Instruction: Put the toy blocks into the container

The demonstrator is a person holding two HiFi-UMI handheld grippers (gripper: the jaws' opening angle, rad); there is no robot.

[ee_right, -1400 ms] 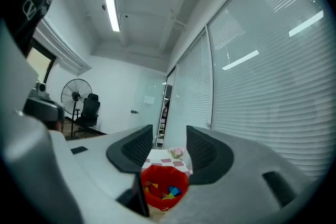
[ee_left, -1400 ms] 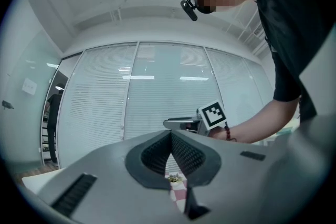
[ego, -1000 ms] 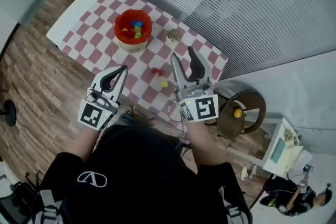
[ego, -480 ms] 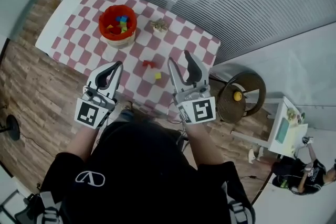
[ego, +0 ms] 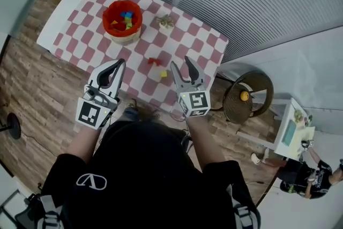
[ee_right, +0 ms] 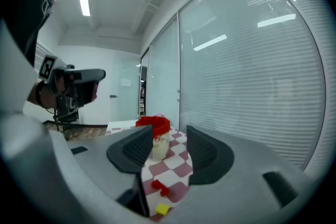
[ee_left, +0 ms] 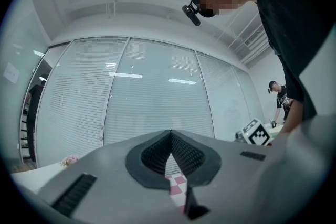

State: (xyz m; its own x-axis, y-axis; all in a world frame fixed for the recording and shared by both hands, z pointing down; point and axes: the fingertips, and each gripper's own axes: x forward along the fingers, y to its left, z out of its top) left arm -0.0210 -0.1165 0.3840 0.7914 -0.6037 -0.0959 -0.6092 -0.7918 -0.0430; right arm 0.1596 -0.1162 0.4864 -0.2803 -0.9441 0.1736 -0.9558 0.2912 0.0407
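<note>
Head view: the right gripper (ego: 181,63) has dropped toward the tabletop (ego: 80,19) and closed in on the two loose blocks, while the left gripper (ego: 120,63) has barely shifted.

Judging by that descent, a pick-up is being lined up, not yet made. The red container (ego: 105,17) stands well ahead of both sets of jaws, already holding several coloured blocks (ego: 125,17). The right jaws stand partly apart with nothing between them and nothing touched. The red block (ego: 154,61) lies a little ahead of them and to their left, and the yellow block (ego: 163,74) sits nearer, just beside the left jaw and below the tips. The left jaws are together at the tips, empty, held off the near tabletop edge.
</note>
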